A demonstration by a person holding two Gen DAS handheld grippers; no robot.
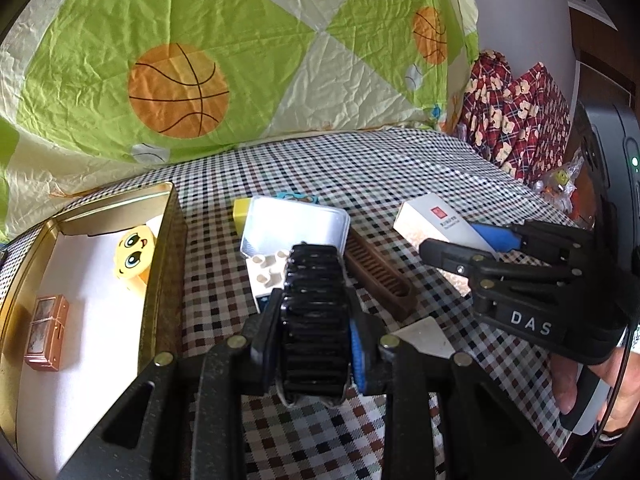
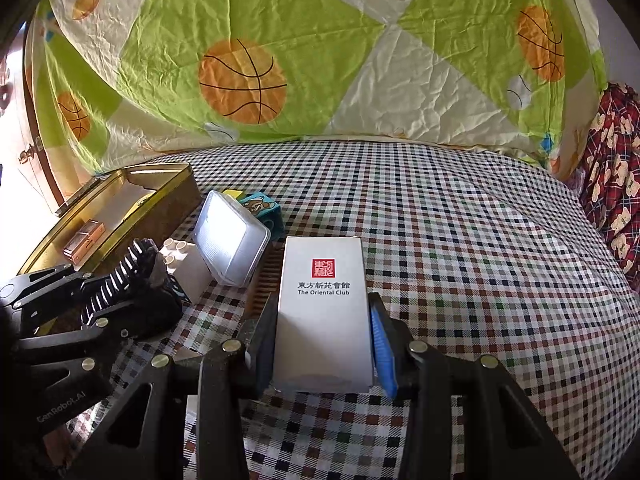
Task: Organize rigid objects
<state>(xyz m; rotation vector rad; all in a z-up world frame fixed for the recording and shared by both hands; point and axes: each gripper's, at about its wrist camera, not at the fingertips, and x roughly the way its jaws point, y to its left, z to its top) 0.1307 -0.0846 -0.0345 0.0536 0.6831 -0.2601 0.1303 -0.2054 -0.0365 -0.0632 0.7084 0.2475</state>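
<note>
My left gripper [image 1: 314, 344] is shut on a black ribbed object [image 1: 314, 316], held above the checked cloth just right of the gold tin [image 1: 162, 280]; it also shows in the right wrist view [image 2: 120, 280]. My right gripper [image 2: 324, 344] is shut on a white Oriental Club box [image 2: 323, 312], which shows in the left wrist view [image 1: 436, 220] too. The tin holds a yellow face toy [image 1: 134, 256] and a copper-coloured case [image 1: 46, 332].
On the cloth lie a clear plastic box [image 1: 296, 226], a white building block [image 1: 266, 276], a brown comb [image 1: 380, 278], a yellow block [image 1: 242, 210] and a blue bear block [image 2: 262, 210]. A green basketball quilt [image 2: 320, 60] rises behind; red plaid fabric [image 1: 516, 120] lies at right.
</note>
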